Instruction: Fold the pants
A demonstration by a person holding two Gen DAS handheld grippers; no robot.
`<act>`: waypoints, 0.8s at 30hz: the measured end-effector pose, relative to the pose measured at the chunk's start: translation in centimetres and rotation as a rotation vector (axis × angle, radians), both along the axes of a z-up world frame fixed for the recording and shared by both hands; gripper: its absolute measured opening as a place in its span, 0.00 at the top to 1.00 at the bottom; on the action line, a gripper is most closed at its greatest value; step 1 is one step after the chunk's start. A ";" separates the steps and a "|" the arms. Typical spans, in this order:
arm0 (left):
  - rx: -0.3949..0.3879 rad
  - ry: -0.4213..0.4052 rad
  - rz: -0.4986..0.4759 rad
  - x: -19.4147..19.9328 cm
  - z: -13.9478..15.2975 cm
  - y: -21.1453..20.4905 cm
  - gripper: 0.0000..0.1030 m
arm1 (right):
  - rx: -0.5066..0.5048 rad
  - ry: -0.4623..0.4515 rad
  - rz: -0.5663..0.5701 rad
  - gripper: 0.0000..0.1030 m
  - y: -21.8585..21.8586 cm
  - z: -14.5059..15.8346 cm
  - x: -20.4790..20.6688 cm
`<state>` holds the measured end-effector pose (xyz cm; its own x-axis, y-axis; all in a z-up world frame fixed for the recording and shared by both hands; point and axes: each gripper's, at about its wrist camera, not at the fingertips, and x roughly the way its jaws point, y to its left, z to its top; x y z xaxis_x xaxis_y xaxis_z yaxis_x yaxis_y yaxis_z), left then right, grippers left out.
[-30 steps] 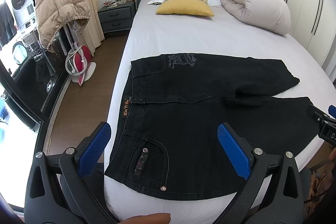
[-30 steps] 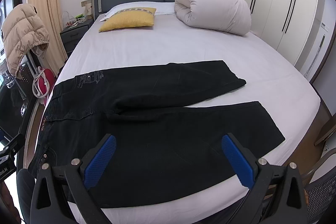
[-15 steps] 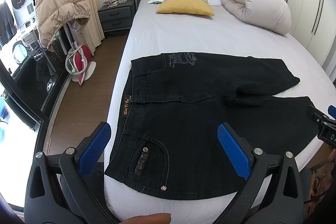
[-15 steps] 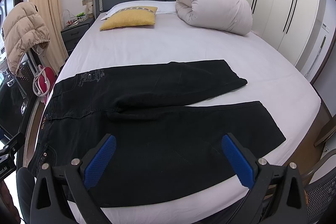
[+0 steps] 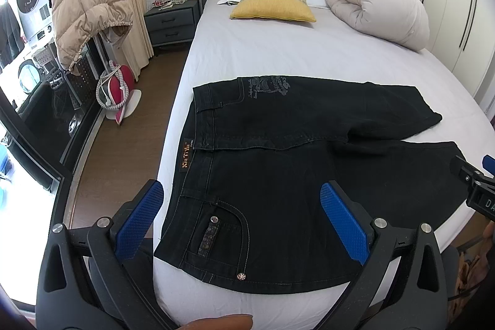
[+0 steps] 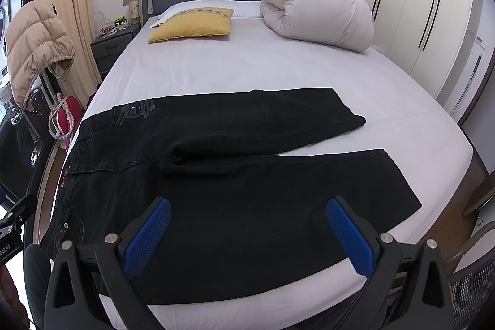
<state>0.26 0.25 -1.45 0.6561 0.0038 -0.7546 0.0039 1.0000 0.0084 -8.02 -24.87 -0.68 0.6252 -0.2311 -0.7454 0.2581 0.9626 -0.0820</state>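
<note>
White bed sheet [image 6: 278, 73] holds the flat black denim pants [image 6: 235, 194] below the yellow pillow [image 6: 193, 25], and both the left claw [image 5: 241, 221] and right claw [image 6: 247, 234] hang spread wide, so a sloppy pinch could bunch the legs.

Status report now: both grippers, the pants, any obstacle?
Left gripper open, above waist end, holding nothing. Right gripper open, above near leg. Black pants flat on bed, legs apart, unfolded. Nothing in the way.
</note>
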 end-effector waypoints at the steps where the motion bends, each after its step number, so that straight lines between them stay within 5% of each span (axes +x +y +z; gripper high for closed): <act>1: 0.000 0.000 0.000 0.0 0.0 0.0 0.00 | 0.000 0.001 0.001 0.00 0.0 0.0 0.0; 24: 0.001 0.003 0.001 0.1 -0.3 0.0 0.00 | -0.003 0.012 0.014 0.00 0.5 -0.3 -0.1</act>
<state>0.37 0.27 -1.75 0.6540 0.0054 -0.7564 0.0027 1.0000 0.0095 -8.16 -24.35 -0.98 0.6190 -0.2251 -0.7524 0.2439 0.9658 -0.0883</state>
